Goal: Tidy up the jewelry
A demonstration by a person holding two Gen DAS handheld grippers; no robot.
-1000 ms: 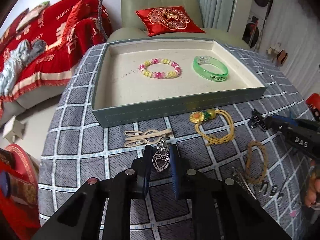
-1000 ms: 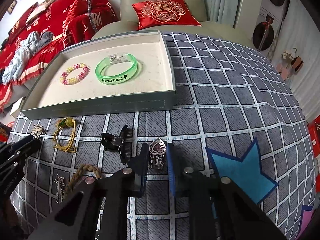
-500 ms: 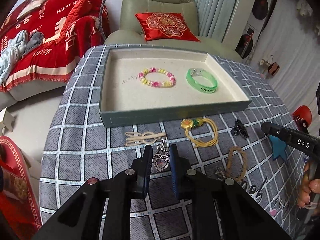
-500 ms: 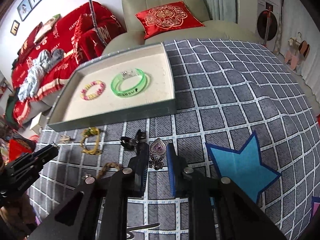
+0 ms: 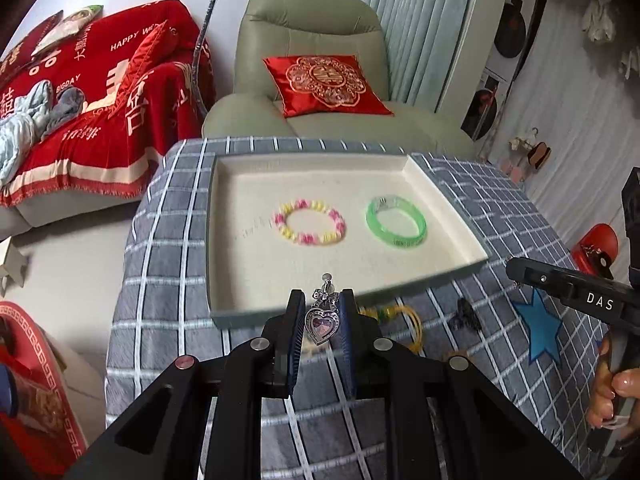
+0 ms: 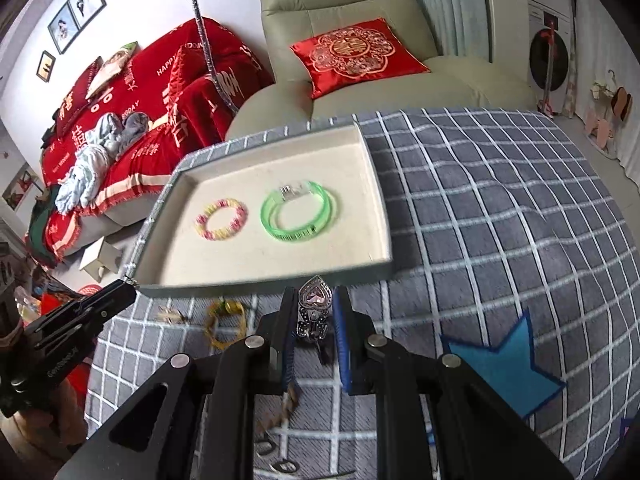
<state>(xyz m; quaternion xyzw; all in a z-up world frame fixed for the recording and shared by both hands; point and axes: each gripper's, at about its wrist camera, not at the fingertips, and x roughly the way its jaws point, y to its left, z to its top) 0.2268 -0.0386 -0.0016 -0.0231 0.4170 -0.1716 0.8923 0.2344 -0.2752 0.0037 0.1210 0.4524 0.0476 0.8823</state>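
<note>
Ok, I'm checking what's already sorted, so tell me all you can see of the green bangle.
The green bangle is a translucent bright green ring, plastic-looking, with a clear tag on its far side and dark print along its near outer edge. It lies flat on the cream floor of the tray, right of the bead bracelet and apart from it. Nothing grips it.

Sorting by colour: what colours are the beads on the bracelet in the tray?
Pink and yellow; the beaded bracelet shows best in the right wrist view.

Lifted off the checked tablecloth (image 5: 168, 320): both heart earrings (image 5: 321, 325) (image 6: 315, 300), clamped in left gripper (image 5: 320, 318) and right gripper (image 6: 316, 312), now nearer the tray (image 5: 224, 316).
</note>
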